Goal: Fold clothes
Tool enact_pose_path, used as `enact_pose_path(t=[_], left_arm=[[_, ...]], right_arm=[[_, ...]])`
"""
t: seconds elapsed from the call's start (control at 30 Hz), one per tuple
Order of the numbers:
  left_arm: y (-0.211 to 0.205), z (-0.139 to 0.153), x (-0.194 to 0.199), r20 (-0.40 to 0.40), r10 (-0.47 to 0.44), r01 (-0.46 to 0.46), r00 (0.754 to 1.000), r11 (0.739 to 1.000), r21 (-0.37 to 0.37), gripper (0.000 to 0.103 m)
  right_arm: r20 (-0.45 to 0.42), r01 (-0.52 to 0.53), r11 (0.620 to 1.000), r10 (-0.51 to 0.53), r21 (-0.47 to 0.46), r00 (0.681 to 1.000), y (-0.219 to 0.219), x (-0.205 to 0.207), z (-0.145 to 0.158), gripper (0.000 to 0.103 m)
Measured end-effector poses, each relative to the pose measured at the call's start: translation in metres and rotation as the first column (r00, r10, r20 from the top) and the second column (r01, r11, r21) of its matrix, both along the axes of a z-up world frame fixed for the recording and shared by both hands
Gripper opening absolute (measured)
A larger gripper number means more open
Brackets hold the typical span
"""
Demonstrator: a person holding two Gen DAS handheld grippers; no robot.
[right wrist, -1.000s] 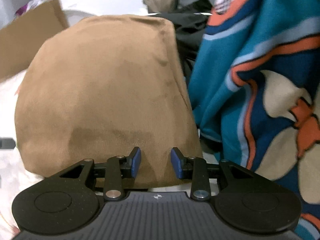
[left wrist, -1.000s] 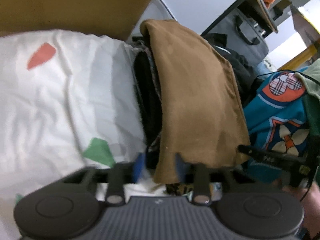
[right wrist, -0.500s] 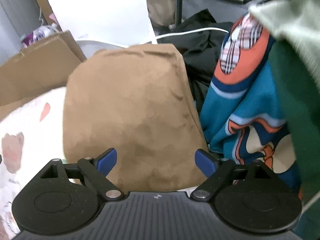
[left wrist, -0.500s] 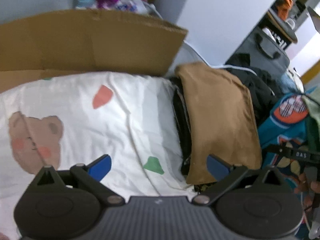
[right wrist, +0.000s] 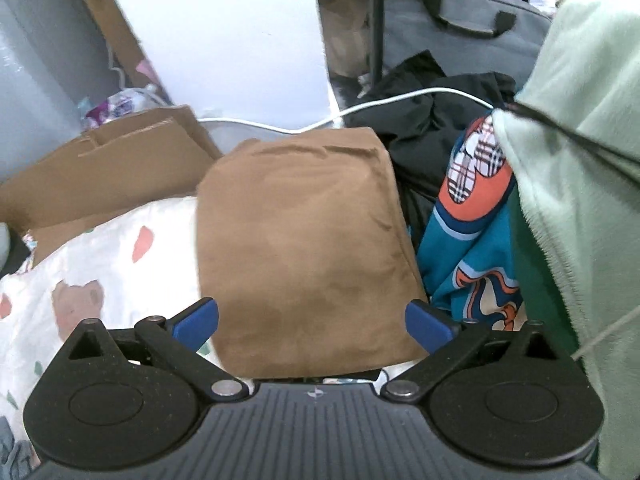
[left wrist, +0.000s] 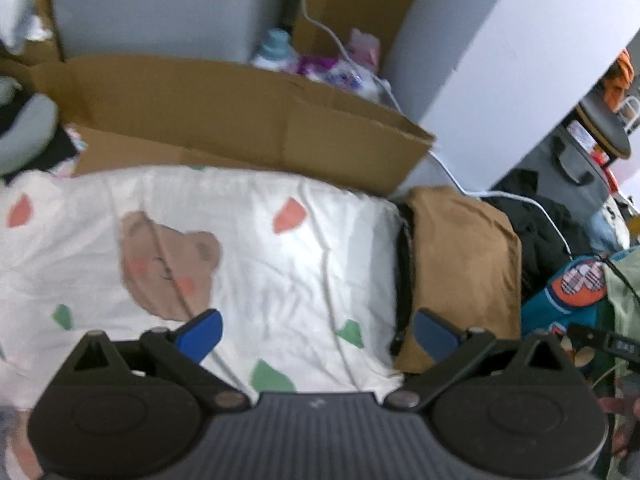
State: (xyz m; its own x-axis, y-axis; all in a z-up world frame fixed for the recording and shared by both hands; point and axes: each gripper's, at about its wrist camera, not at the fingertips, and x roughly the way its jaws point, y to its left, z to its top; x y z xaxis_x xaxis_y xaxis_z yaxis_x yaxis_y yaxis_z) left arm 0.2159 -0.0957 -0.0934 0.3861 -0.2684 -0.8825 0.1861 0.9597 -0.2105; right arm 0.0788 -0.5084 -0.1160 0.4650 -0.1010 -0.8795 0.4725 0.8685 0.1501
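Observation:
A folded brown garment (right wrist: 304,248) lies on top of a stack of folded clothes at the edge of a white bedsheet (left wrist: 248,256) printed with a bear and coloured shapes. In the left wrist view the brown garment (left wrist: 464,264) is to the right, with dark folded layers showing under its left edge. My left gripper (left wrist: 318,334) is open over the sheet, nothing between its blue pads. My right gripper (right wrist: 312,322) is open, raised back from the brown garment's near edge and holding nothing.
A teal, orange and white patterned garment (right wrist: 472,248) and a pale green fleece (right wrist: 580,184) are heaped at the right. Black clothing (right wrist: 436,128) with a white cable lies behind. A flattened cardboard box (left wrist: 224,120) lines the far side of the sheet. A grey bag (right wrist: 460,36) stands beyond.
Both grippers were nearly shut at the brown garment's near edge a second ago; they have opened wide and pulled back and up, leaving the garment lying on the stack.

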Motion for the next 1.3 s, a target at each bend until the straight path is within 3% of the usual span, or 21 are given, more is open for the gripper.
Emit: enact_pose_path(t=[0.27, 0.37, 0.6, 1.3], left_arm=[[0.037, 0.06, -0.02, 0.054, 0.069, -0.071, 0.996, 0.997, 0.031, 0.103], [0.047, 0.078, -0.026, 0.039, 0.048, -0.049, 0.998, 0.999, 0.011, 0.103], [0.069, 0.114, -0.047, 0.054, 0.034, -0.036, 0.998, 0.998, 0.048, 0.103], [0.143, 0.194, -0.12, 0.126, 0.135, -0.142, 0.983, 0.989, 0.049, 0.103]], right_arm=[[0.021, 0.016, 1.0, -0.016, 0.011, 1.0, 0.017, -0.014, 0.056, 0.103], [0.025, 0.004, 1.0, -0.004, 0.014, 1.0, 0.023, -0.018, 0.075, 0.103], [0.025, 0.017, 0.999, -0.018, 0.038, 1.0, 0.034, -0.033, 0.112, 0.103], [0.135, -0.173, 0.985, 0.172, -0.008, 0.976, 0.157, -0.057, 0.258, 0.103]])
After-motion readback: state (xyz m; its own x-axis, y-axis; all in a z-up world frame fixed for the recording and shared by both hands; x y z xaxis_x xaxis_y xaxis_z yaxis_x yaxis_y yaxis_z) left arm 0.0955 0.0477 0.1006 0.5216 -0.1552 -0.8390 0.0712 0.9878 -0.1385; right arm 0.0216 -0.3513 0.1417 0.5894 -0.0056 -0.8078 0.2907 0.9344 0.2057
